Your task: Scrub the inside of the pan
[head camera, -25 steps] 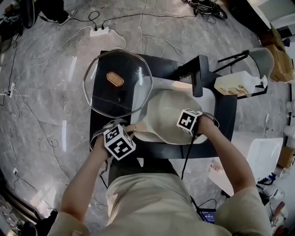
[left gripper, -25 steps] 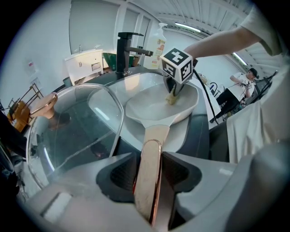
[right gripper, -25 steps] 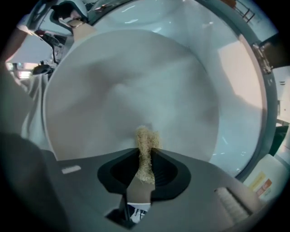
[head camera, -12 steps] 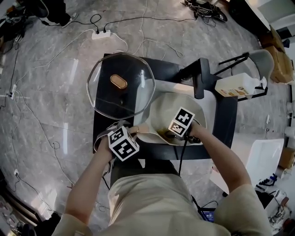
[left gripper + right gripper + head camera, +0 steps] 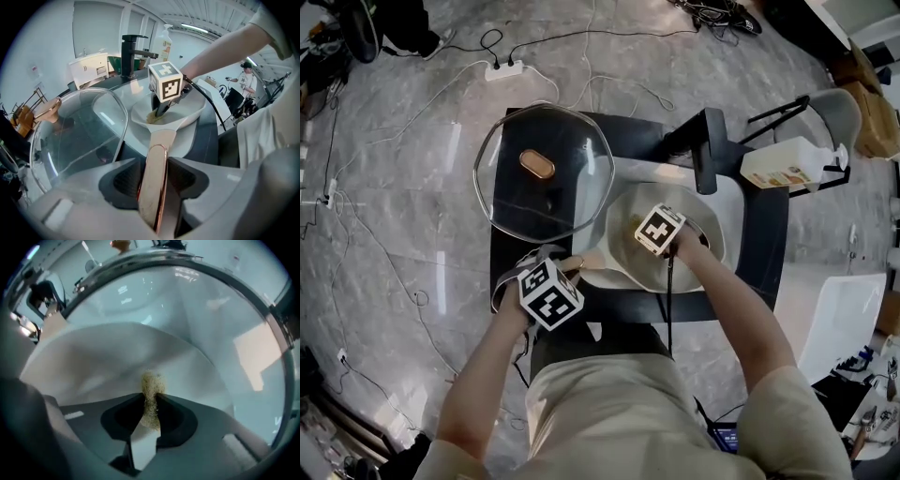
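My left gripper (image 5: pixel 157 180) is clamped on the pan's flat, copper-toned handle (image 5: pixel 155 159), though from above its cube hides the grip. The right gripper (image 5: pixel 150 401) pinches a coarse, straw-coloured scrubber (image 5: pixel 151 380), partly buried between the jaws, inside the smooth white pan (image 5: pixel 705 246). The pan sits in the sink (image 5: pixel 735 211).

Person in beige short-sleeved shirt (image 5: pixel 609 412); grey left gripper (image 5: pixel 154 180) and right gripper (image 5: pixel 151 411) each bear a black-and-white marker cube (image 5: pixel 550 293); a black cable (image 5: pixel 667 300) trails.
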`<state>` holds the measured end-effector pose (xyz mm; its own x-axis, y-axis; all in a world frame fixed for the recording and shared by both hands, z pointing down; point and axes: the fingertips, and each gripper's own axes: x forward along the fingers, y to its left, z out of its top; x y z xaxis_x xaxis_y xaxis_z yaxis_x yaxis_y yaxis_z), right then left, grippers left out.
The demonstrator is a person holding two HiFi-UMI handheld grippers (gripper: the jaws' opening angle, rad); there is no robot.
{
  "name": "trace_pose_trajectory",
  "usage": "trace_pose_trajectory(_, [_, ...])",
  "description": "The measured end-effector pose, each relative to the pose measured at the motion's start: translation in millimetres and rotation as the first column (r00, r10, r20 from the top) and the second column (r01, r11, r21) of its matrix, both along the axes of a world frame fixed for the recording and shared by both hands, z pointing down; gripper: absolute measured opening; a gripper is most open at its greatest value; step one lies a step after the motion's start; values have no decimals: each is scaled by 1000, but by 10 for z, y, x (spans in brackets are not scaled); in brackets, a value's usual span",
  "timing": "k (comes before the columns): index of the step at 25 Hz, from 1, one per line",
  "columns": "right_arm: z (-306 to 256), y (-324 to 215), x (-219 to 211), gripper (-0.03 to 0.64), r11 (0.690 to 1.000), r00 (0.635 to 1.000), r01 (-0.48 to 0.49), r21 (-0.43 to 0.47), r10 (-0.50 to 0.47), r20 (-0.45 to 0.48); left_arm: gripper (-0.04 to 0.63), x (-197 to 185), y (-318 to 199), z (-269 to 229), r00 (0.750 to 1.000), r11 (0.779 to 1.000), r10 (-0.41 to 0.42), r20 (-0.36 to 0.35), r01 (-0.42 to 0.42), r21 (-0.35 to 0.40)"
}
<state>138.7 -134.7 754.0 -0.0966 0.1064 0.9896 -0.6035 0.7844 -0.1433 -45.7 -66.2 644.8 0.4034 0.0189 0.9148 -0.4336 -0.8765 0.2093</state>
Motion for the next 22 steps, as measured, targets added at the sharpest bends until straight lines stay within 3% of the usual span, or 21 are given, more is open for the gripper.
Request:
trace_pose_trajectory(3, [57, -18, 366, 83, 995, 979, 102, 3, -100, -176, 190, -2, -2, 4, 1000, 1000, -7, 2, 7, 2])
trace_pose_trajectory(6, [15, 55, 720, 83, 996, 958, 75, -48, -85, -275, 190, -3, -6, 4, 1000, 1000, -9, 1, 9, -4])
trace_pose_trajectory(9, [-116, 257, 942, 83, 990, 952, 35, -139, -75, -298, 190, -3, -9, 14, 1000, 1000, -11, 5, 11, -4])
trace_pose_trajectory(12, [-344, 551, 979, 83, 964, 960, 27, -266, -99, -261, 190, -1, -10, 27, 1000, 1000, -13, 13, 13, 8])
trace_pose_trajectory(17, [-805, 1044, 666, 83, 878, 988, 73, -474, -130, -88, 199, -96, -31, 8, 998, 998, -51, 41, 50, 37])
trace_pose_trajectory(20, [-1019, 1135, 390, 83, 877, 999, 47, -479, -35, 32, 204, -168, -48, -94, 996, 994, -87, 32, 85, 70])
trace_pose_trajectory(22, [-1173, 1143, 243, 83, 896, 996, 34, -442, 7, 92, 204, -191, -54, -218, 994, 989, -108, 14, 106, 101])
